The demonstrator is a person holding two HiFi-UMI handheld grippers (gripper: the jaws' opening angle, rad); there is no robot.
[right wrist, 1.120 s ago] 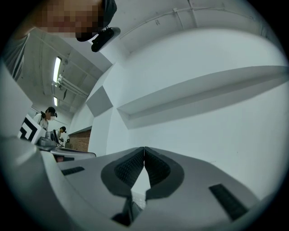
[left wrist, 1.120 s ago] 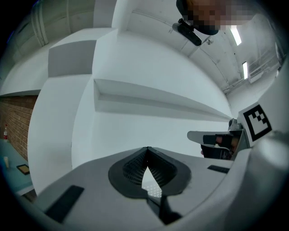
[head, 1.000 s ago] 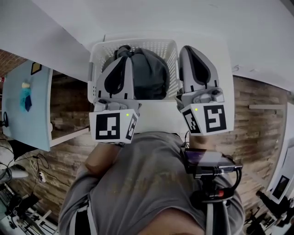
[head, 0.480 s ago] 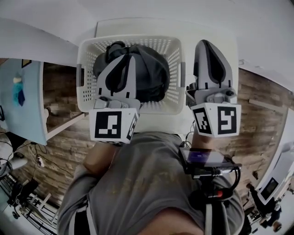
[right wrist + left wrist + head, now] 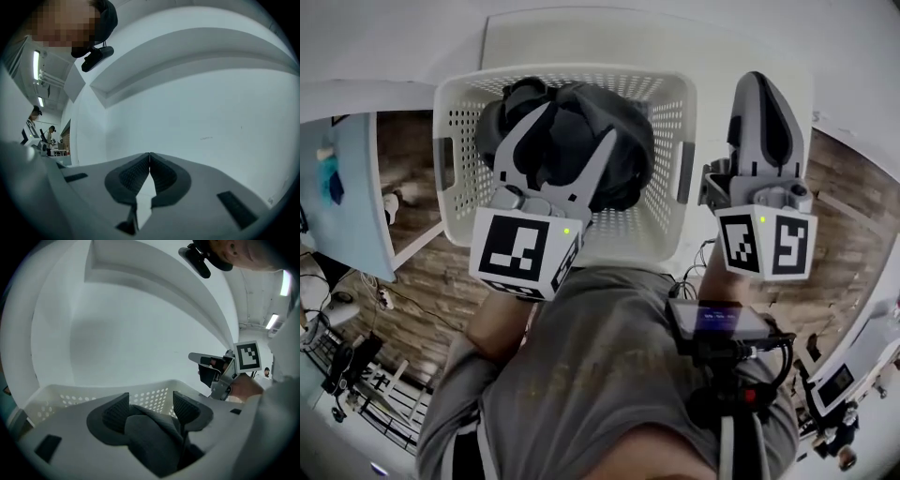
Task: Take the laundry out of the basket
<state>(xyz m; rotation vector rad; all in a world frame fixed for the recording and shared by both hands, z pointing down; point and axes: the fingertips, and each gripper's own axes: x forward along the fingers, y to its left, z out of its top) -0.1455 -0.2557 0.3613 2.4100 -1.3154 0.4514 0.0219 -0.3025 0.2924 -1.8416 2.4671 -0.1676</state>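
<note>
We see the basket [image 5: 563,74], white and pierced with small holes, standing on a white table [image 5: 581,33] set against a plain white wall [image 5: 140,324]. The laundry [image 5: 628,141], a dark grey heap, lies inside it and fills most of the far half.

Our left gripper [image 5: 578,120] reaches into the basket from the near rim. Its jaws have just been opening and now stand well apart. In the left gripper view a fold of the grey cloth rises between the two pads. We cannot see either pad pressing on it.

Our right gripper [image 5: 757,84] is outside the basket, just beside its right wall, over the bare table top. Its jaws are together, tips touching, with nothing between them. Its own view looks straight at the white wall.

On both sides of the table we see a brown, brick-patterned surface [image 5: 422,281]. A pale blue panel [image 5: 347,197] stands at the left edge of the head view, and dark cables and gear [image 5: 352,370] lie lower left. The grey shirt [image 5: 600,384] fills the bottom of that view, with a small dark device [image 5: 722,323] by the right arm.

Further off, the right gripper view shows ceiling strip lights [image 5: 36,58] and two people [image 5: 33,124] standing at a bench. The left gripper view shows more strip lights [image 5: 284,283] on the right.
</note>
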